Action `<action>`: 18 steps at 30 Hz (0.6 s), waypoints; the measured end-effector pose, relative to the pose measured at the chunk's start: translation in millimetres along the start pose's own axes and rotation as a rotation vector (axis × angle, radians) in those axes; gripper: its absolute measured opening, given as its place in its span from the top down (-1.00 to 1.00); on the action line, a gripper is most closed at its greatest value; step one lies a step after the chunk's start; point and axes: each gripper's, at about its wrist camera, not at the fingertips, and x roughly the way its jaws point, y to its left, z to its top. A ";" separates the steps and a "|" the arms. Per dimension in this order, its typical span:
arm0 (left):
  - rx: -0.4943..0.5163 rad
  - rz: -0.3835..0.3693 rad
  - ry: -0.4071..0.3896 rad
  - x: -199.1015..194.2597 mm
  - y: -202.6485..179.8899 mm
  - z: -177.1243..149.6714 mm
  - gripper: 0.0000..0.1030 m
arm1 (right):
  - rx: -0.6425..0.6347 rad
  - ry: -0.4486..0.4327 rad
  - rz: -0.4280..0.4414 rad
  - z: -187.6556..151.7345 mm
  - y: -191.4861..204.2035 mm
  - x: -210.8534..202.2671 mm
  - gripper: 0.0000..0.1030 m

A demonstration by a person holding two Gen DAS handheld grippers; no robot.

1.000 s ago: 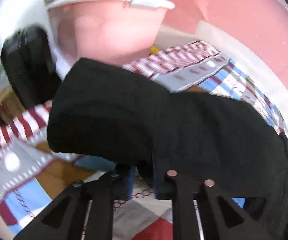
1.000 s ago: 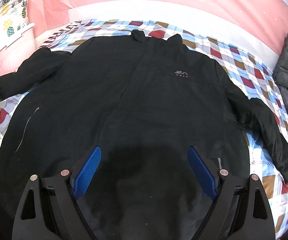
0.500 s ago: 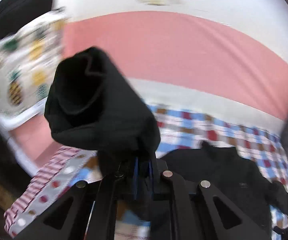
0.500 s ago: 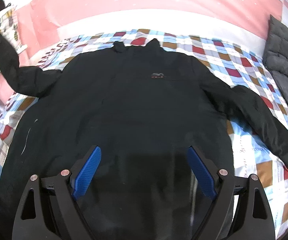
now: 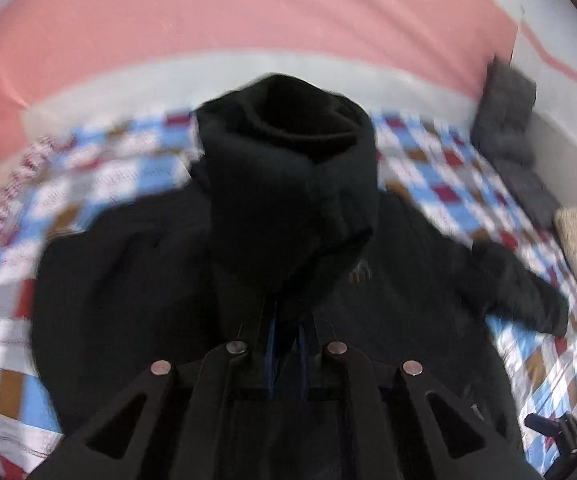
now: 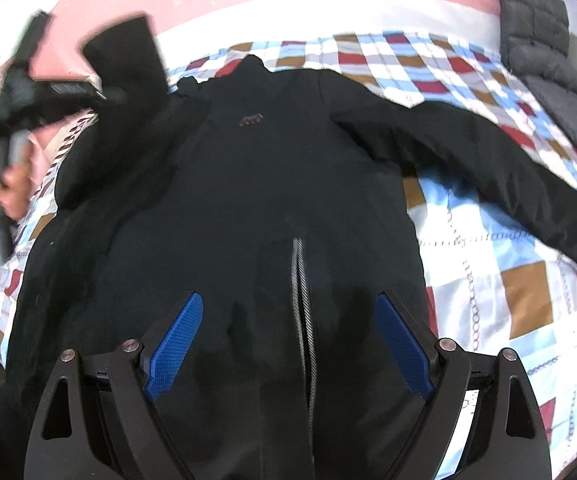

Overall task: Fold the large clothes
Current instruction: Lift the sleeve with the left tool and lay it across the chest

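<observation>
Black jacket [image 6: 248, 200] on blue/red/brown/white checked bedspread [image 6: 488, 280], pink wall [image 5: 248, 20], blue pads [image 6: 176, 332].

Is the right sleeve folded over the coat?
No, the right sleeve lies stretched out on the quilt, off the coat.

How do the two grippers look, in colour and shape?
Both are matt black plastic with triangular cut-outs and round silver rivets. The right gripper has two blue pads with a fine grid texture. On the left gripper only thin blue pad edges show. No cables or sleeves are visible.
</observation>
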 end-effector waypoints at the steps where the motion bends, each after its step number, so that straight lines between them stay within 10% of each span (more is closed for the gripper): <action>1: -0.018 -0.021 0.034 17.6 -1.7 -2.4 0.69 | 0.005 0.010 0.012 -0.7 -2.3 3.2 -0.71; 8: -0.091 -0.217 0.148 42.1 -11.1 -22.2 -0.44 | 0.042 0.022 0.021 2.2 -6.5 14.3 -0.71; 13: -0.122 -0.266 0.038 -14.1 18.9 -13.0 -0.45 | 0.041 -0.002 0.026 19.7 2.6 16.0 -0.71; 18: -0.160 -0.062 -0.093 -49.8 105.3 -10.8 -0.43 | 0.012 -0.028 0.066 54.3 25.9 31.5 -0.37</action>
